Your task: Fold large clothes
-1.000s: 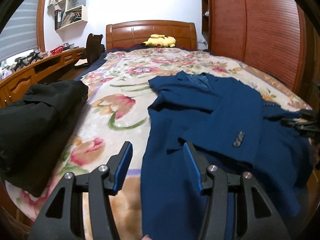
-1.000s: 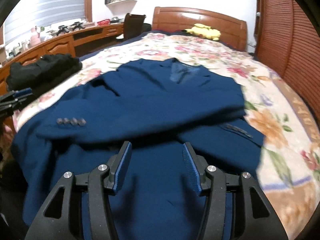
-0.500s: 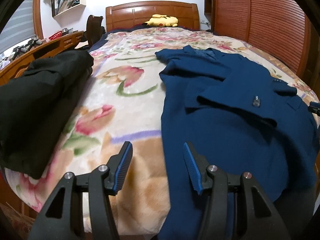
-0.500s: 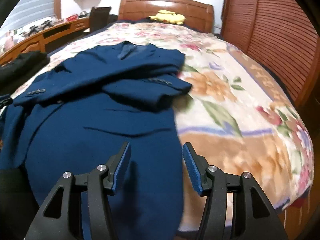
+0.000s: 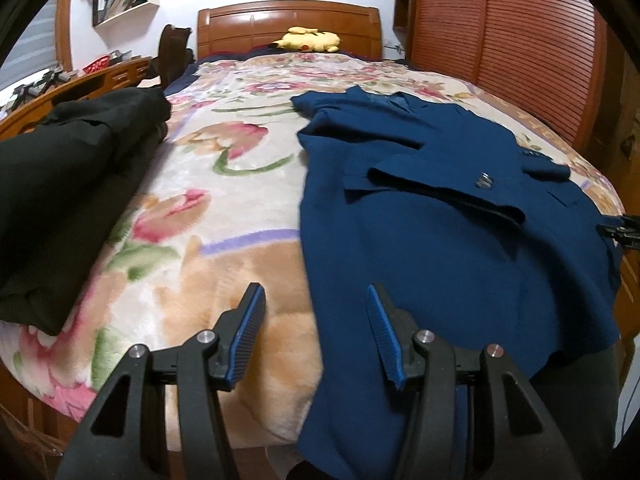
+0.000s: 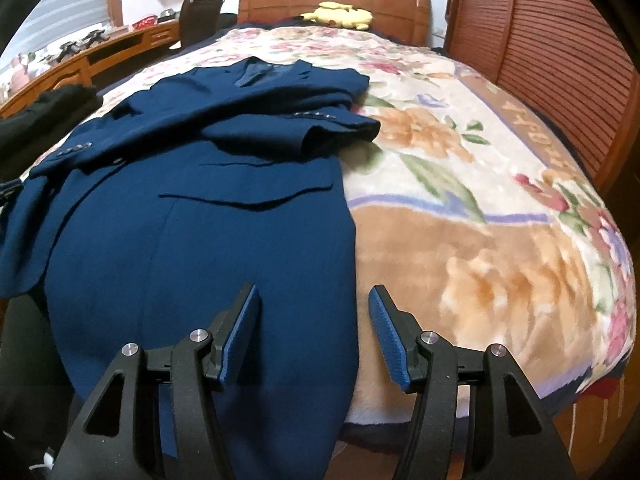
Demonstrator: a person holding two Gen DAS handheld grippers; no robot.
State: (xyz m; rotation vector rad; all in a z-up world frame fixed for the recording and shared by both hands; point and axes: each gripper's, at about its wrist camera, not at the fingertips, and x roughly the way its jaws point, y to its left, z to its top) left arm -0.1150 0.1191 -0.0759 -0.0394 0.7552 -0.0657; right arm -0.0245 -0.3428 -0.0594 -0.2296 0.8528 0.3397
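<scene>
A dark blue suit jacket (image 5: pixel 440 248) lies face up on the floral blanket (image 5: pixel 224 184). Both sleeves are folded across its chest, and its hem hangs over the foot of the bed. My left gripper (image 5: pixel 315 296) is open just above the jacket's left edge near the hem, with nothing pressed between the pads. In the right wrist view the same jacket (image 6: pixel 200 220) fills the left half. My right gripper (image 6: pixel 314 292) stands open over the jacket's right edge, one finger above cloth and the other above blanket.
A heap of black clothing (image 5: pixel 60 184) lies on the bed's left side. A yellow plush toy (image 5: pixel 308 42) rests by the wooden headboard (image 5: pixel 288 24). A wooden desk (image 5: pixel 80 84) runs along the left, and a slatted wardrobe (image 5: pixel 500 40) stands on the right.
Both grippers came back to the foot of the bed and lower. The left one shifted to the jacket's left edge, the right one to its right edge. The jacket lies unchanged.
</scene>
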